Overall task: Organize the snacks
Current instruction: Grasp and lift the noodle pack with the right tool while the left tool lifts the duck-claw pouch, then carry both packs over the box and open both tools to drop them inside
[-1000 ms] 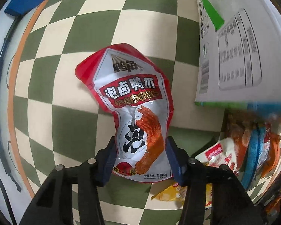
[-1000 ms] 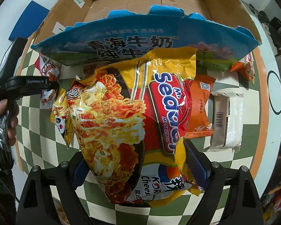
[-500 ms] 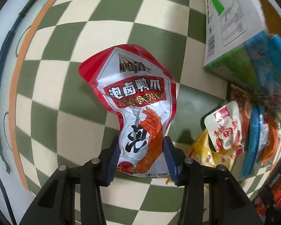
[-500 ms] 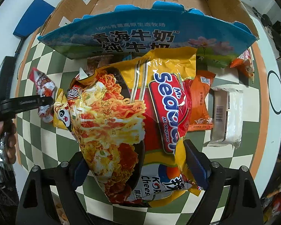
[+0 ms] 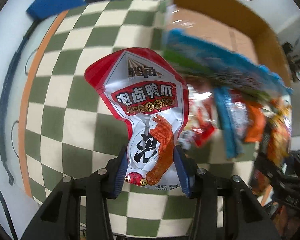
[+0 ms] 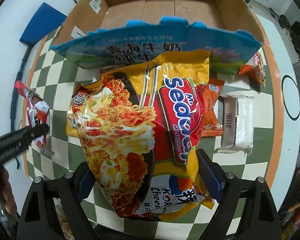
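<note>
- Left gripper [image 5: 151,167]: blue ribbed pads clenched on the bottom of a glossy red-white duck-foot pouch [image 5: 144,108], crinkled foil. It points straight down, the pouch off the checkered cloth [image 5: 56,108].
- Right gripper [image 6: 148,178]: wide jaws grasping a big yellow noodle pack [image 6: 142,128], shiny wrinkled plastic, pointing steeply down.
- Beyond the right fingers: blue milk carton [image 6: 150,44], then an open cardboard box [image 6: 162,10], its floor bare.
- Right of the pack: orange sachet [image 6: 212,110], white wrapped block [image 6: 238,124].
</note>
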Tool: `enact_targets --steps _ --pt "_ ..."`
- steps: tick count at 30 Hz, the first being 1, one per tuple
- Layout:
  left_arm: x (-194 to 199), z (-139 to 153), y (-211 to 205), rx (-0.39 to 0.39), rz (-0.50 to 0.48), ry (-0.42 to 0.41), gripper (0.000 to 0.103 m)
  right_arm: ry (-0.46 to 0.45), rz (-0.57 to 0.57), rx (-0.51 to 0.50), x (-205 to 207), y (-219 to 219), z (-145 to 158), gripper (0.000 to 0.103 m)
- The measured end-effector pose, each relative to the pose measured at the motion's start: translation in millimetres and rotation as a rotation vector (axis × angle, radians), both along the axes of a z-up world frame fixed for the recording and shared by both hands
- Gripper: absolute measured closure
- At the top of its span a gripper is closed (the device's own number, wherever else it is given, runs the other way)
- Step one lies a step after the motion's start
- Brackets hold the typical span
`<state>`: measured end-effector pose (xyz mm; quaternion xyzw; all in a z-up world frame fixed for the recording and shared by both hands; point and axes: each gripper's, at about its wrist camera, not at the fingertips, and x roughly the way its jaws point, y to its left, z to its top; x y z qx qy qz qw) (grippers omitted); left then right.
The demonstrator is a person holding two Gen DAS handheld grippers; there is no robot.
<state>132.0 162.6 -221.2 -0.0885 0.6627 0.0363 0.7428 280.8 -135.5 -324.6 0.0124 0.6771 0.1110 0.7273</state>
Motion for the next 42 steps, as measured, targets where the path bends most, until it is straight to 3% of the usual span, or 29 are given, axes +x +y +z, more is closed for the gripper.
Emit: enact_targets --steps 4,5,9,11,24,33,38,42 --pt "8 43 -35 0.002 -0.069 -0.070 0.061 -0.025 -0.013 0.025 -4 -6 23 0.011" --pt "26 33 -49 0.007 -0.082 -0.082 0.061 -0.029 -0.019 0.031 -5 -9 28 0.011" --pt "43 66 -78 0.013 -0.141 -0.155 0.061 -0.056 -0.043 0.053 -7 -20 54 0.011" --pt "77 46 -111 0.022 -0.157 -0.179 0.061 -0.080 -0.059 0.061 -8 -28 70 0.011" --pt "129 89 -131 0.011 -0.211 -0.297 0.061 -0.196 -0.178 0.126 16 -61 140 0.011" --pt "216 83 -126 -0.104 -0.179 -0.220 0.061 -0.218 -0.199 0.130 84 -65 150 0.011" --pt "274 61 -118 -0.162 -0.139 -0.137 0.061 -0.165 -0.205 0.116 142 -58 125 0.011" --pt "320 25 -109 -0.201 -0.094 -0.035 0.061 -0.114 -0.220 0.098 184 -51 96 0.011"
